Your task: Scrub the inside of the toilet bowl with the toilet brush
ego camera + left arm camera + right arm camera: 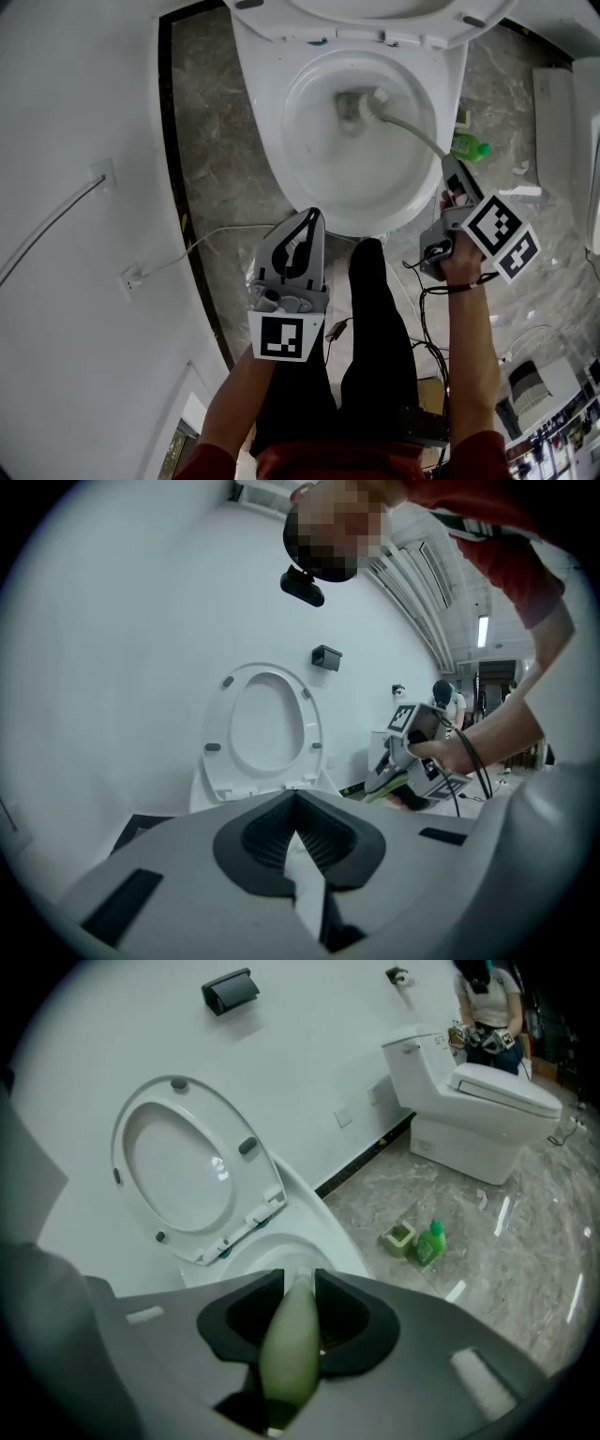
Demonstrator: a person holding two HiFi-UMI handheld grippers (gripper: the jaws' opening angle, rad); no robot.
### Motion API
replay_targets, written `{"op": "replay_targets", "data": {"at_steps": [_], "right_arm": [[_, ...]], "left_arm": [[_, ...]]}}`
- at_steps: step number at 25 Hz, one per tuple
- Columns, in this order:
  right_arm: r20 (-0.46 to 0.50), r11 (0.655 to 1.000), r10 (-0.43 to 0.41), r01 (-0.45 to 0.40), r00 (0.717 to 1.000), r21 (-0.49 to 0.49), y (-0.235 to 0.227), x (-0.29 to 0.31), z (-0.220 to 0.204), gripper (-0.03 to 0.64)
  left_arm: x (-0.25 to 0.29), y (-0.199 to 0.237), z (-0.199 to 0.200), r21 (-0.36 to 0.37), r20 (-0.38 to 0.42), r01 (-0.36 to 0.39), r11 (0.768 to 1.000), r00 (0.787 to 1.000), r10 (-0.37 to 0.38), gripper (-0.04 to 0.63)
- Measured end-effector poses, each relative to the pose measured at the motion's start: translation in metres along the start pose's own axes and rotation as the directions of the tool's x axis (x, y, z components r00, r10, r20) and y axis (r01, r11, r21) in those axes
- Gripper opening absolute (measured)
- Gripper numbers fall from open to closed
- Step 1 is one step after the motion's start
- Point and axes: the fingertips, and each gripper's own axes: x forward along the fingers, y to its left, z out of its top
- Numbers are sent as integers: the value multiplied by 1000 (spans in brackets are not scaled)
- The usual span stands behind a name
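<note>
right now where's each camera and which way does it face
Head view: on the head, steeply down at toilet bowl and brush; left claw, right claw, legs show.
Left gripper view: on left claw, toward raised seat; shut jaws, right claw show.
Right gripper view: on right claw, into the bowl; jaws clamp brush.
Head and right gripper views share the green bottle.
</note>
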Motion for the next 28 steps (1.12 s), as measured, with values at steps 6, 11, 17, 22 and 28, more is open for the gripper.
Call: {"op": "replay_targets", "data": {"at_steps": [6,11,17,22,28], "right_arm": [[31,916,23,-8,999,-401,6,-32,-7,115],[34,650,18,14,999,-760,21,-19,-51,114],[-73,601,10,-65,997,-796,19,-20,-102,114],[-149,691,31,-129,988,-711,25,-38,-126,115],[-124,722,27,-105,992,-684,49,-78,-115,115]], "left_arm": [[1,4,-1,-5,9,-9,1000,1000,9,5],[4,2,2,-16,16,-10,1000,1000,11,5],[-5,0,-9,-5,-12,-6,1000,1000,6,5],[-18,1,-10,-18,-35,-21,1000,999,20,5],[-41,5,33,-19,-70,-58,998,996,57,5]]}}
